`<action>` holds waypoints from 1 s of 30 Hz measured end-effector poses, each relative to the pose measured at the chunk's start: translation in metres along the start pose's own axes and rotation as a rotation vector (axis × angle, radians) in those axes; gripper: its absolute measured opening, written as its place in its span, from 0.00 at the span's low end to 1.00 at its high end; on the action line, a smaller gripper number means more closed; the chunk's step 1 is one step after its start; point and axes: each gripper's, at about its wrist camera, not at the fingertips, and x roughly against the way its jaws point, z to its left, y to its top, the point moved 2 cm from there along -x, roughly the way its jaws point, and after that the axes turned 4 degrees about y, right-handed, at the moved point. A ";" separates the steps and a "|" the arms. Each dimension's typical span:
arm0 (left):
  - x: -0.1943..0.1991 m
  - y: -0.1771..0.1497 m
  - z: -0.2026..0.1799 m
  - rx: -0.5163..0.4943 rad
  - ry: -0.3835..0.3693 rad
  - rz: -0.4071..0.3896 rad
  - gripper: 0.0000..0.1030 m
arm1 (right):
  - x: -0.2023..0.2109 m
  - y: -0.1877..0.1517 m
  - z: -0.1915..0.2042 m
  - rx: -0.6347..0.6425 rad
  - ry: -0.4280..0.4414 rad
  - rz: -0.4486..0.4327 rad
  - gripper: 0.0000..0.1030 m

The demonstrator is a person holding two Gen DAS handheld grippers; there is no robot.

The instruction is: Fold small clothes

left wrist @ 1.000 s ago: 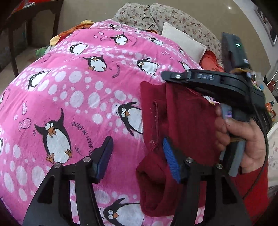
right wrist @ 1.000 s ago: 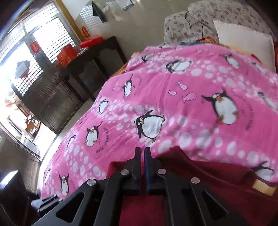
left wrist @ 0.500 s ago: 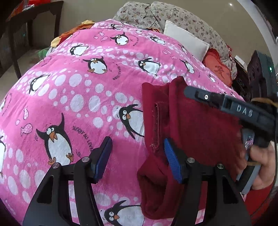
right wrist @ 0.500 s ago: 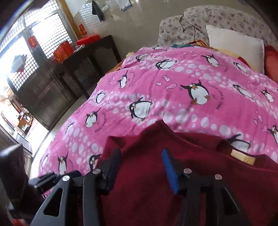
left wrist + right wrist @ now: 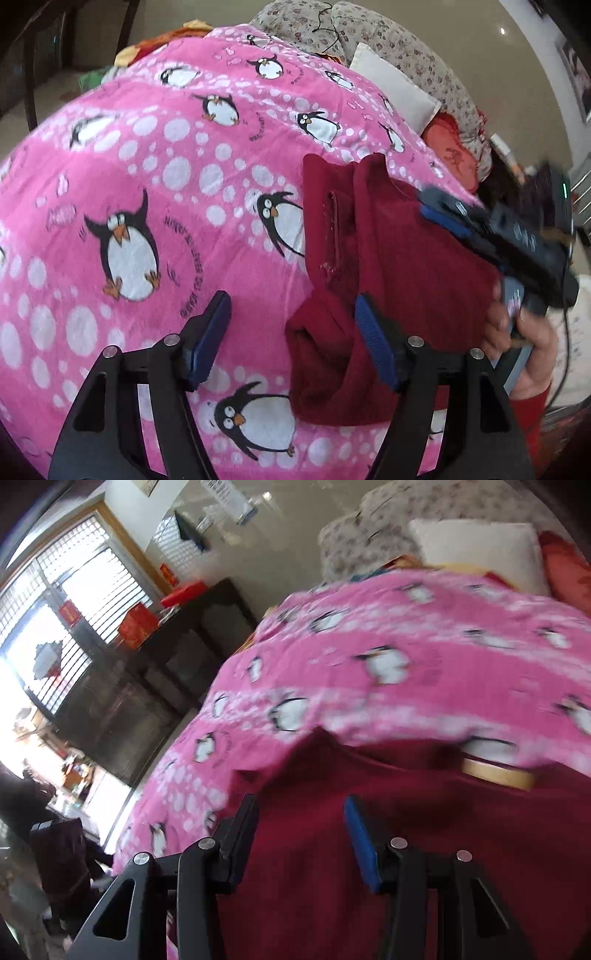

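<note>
A dark red garment (image 5: 399, 266) lies partly folded on the pink penguin blanket (image 5: 155, 155). It also shows in the right wrist view (image 5: 424, 849), with a tan neck label (image 5: 496, 773). My left gripper (image 5: 291, 339) is open and empty, its right finger over the garment's left edge and its left finger over bare blanket. My right gripper (image 5: 301, 830) is open and empty just above the garment. The right gripper also shows in the left wrist view (image 5: 491, 232), held by a hand over the garment's right side.
Floral cushions (image 5: 388, 48) and a white pillow (image 5: 395, 88) sit at the head of the bed. Orange and red cloth (image 5: 448, 151) lies by the pillows. A dark cabinet (image 5: 147, 679) with red boxes stands by the window beyond the bed's edge.
My right gripper opened, let go of the garment and drew back to the right. The garment's flap now lies folded over. My left gripper stayed open and barely moved.
</note>
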 end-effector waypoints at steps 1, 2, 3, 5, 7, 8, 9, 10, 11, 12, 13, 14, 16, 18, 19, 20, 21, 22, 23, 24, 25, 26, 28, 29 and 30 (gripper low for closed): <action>0.000 0.000 0.001 0.011 -0.010 0.002 0.69 | 0.007 -0.005 -0.007 -0.014 -0.008 -0.004 0.46; -0.001 -0.001 0.002 0.023 -0.021 0.003 0.70 | 0.014 -0.009 -0.015 -0.032 -0.017 -0.007 0.46; -0.001 -0.001 0.002 0.041 -0.039 0.006 0.71 | 0.023 -0.016 -0.025 -0.056 -0.028 -0.015 0.46; 0.000 -0.001 -0.002 0.056 -0.069 0.015 0.71 | 0.032 -0.022 -0.037 -0.080 -0.042 -0.021 0.46; 0.001 0.000 -0.009 0.060 -0.108 0.023 0.71 | 0.039 -0.025 -0.048 -0.093 -0.051 -0.037 0.46; 0.002 0.000 -0.011 0.060 -0.115 0.022 0.71 | 0.041 -0.027 -0.051 -0.090 -0.049 -0.047 0.46; 0.000 0.000 -0.015 0.056 -0.121 0.022 0.72 | 0.043 -0.029 -0.055 -0.081 -0.045 -0.057 0.44; -0.003 0.001 -0.016 0.059 -0.118 0.030 0.74 | 0.045 -0.031 -0.060 -0.078 -0.037 -0.065 0.38; -0.005 0.001 -0.016 0.065 -0.116 0.037 0.74 | 0.045 -0.033 -0.063 -0.084 -0.021 -0.075 0.35; -0.009 0.001 -0.017 0.080 -0.120 0.049 0.74 | 0.047 -0.035 -0.070 -0.107 0.012 -0.095 0.34; -0.010 0.001 -0.016 0.088 -0.129 0.052 0.74 | 0.049 -0.036 -0.074 -0.123 0.033 -0.106 0.33; -0.007 0.002 -0.016 0.104 -0.149 0.051 0.74 | 0.052 -0.037 -0.076 -0.135 0.058 -0.117 0.33; 0.000 0.007 -0.013 0.127 -0.182 0.023 0.74 | 0.060 -0.035 -0.075 -0.145 0.121 -0.142 0.33; 0.011 0.014 -0.006 0.173 -0.252 -0.017 0.83 | 0.067 -0.032 -0.071 -0.143 0.181 -0.164 0.33; 0.012 0.015 -0.004 0.191 -0.266 -0.016 0.86 | 0.067 -0.030 -0.068 -0.142 0.203 -0.166 0.33; 0.009 0.015 -0.002 0.213 -0.278 -0.003 0.89 | 0.066 -0.030 -0.066 -0.142 0.213 -0.158 0.33; 0.002 0.014 -0.002 0.225 -0.276 0.033 0.89 | 0.062 -0.031 -0.066 -0.144 0.194 -0.146 0.33; -0.004 0.013 -0.003 0.225 -0.268 0.052 0.89 | 0.056 -0.033 -0.068 -0.147 0.142 -0.125 0.33; -0.012 0.010 -0.004 0.222 -0.242 0.077 0.89 | 0.049 -0.035 -0.071 -0.154 0.098 -0.099 0.33; -0.016 0.008 -0.007 0.216 -0.227 0.083 0.89 | 0.043 -0.037 -0.074 -0.163 0.084 -0.083 0.33; -0.018 0.005 -0.011 0.201 -0.214 0.077 0.89 | 0.041 -0.037 -0.075 -0.168 0.083 -0.079 0.33; -0.018 0.004 -0.014 0.187 -0.204 0.071 0.89 | 0.040 -0.037 -0.076 -0.168 0.080 -0.080 0.32; -0.020 0.003 -0.025 0.149 -0.193 0.072 0.90 | 0.041 -0.036 -0.076 -0.171 0.087 -0.083 0.32; -0.022 0.003 -0.029 0.139 -0.174 0.077 0.90 | 0.041 -0.037 -0.077 -0.172 0.091 -0.083 0.32; -0.025 0.003 -0.036 0.118 -0.138 0.070 0.90 | 0.040 -0.037 -0.078 -0.174 0.100 -0.083 0.32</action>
